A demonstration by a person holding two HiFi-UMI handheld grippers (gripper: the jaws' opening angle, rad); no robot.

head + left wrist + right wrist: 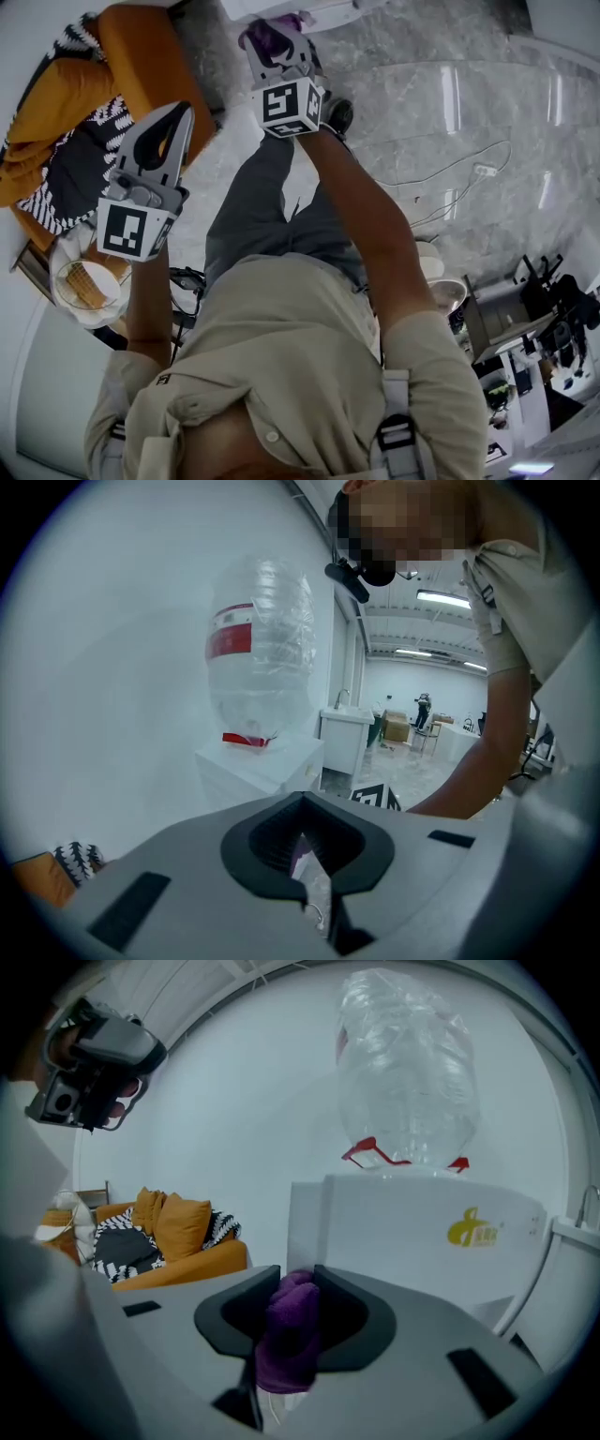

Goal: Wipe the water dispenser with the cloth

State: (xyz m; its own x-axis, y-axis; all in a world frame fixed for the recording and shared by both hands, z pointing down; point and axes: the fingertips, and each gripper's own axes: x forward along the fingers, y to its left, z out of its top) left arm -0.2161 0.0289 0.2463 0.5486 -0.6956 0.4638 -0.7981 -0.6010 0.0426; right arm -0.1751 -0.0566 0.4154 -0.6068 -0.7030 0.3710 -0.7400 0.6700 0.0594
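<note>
Right gripper [295, 1279] is clamped on the purple cloth [286, 1340], a wad of which stands up between its jaws; left gripper [302, 806] has its jaws drawn together to a thin slit, with nothing held. The water dispenser [412, 1232], a white cabinet with a clear bottle [403, 1072] upright on top, stands against the wall directly ahead of the right gripper and slightly to its right; cloth and cabinet appear near but apart. The left gripper hangs lower and further back; judged, wiping has not begun, and the right hand must carry the cloth forward to the upright front face.
</note>
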